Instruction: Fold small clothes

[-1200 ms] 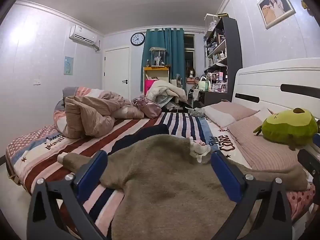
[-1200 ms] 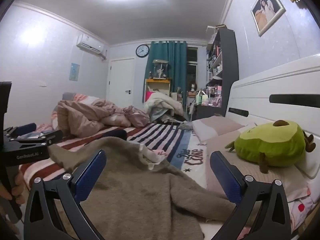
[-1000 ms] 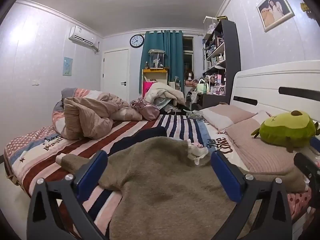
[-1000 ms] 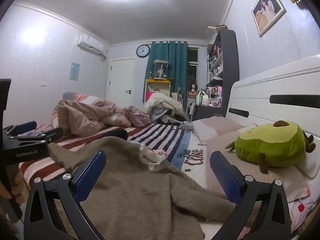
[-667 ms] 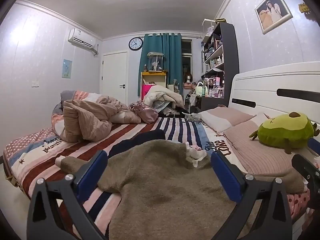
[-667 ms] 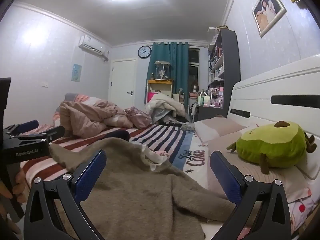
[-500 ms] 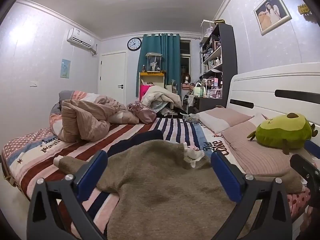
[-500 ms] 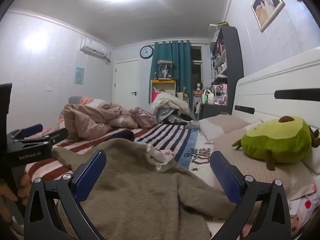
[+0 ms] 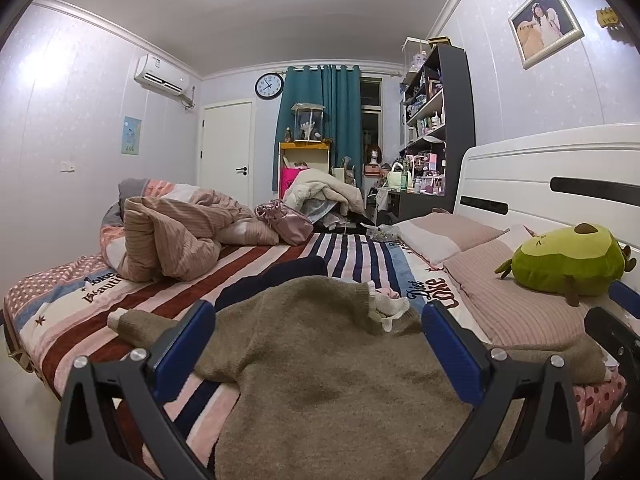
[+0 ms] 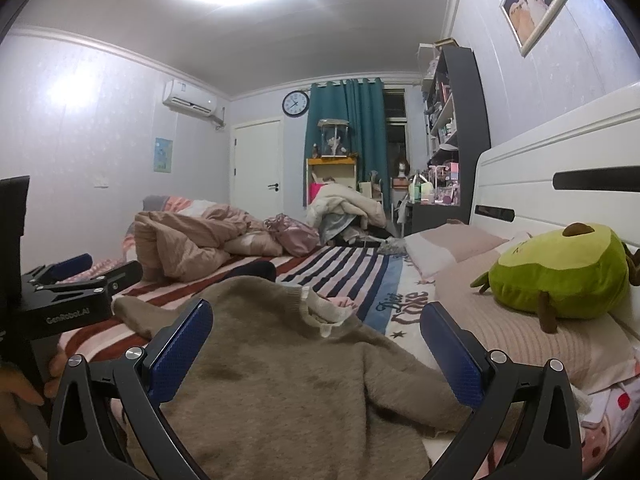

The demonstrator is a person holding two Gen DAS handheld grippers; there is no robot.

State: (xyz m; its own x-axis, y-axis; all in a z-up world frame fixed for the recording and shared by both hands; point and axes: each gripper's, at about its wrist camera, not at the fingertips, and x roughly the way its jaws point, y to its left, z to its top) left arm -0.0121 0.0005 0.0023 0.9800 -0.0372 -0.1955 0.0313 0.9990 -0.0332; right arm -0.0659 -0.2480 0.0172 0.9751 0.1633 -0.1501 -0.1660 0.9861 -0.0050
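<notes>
A brown knit sweater [image 9: 320, 352] lies spread flat on the striped bed, collar with a white frill [image 9: 386, 306] toward the far side, one sleeve [image 9: 136, 326] stretched left, the other toward the pillows. It also shows in the right wrist view [image 10: 288, 364]. My left gripper [image 9: 316, 336] is open and empty, held above the sweater's near part. My right gripper [image 10: 316, 336] is open and empty, also over the sweater. The left gripper shows at the left edge of the right wrist view [image 10: 86, 272], held in a hand.
A dark navy garment [image 9: 276, 276] lies beyond the sweater. A crumpled pink quilt [image 9: 176, 236] sits at the far left of the bed. Pink pillows [image 9: 512, 304] and a green avocado plush [image 9: 564, 264] lie along the white headboard [image 9: 560, 176].
Both cameras have tilted up and drawn back slightly, so the sweater sits lower in view. Both grippers have stayed open. The sweater has not moved.
</notes>
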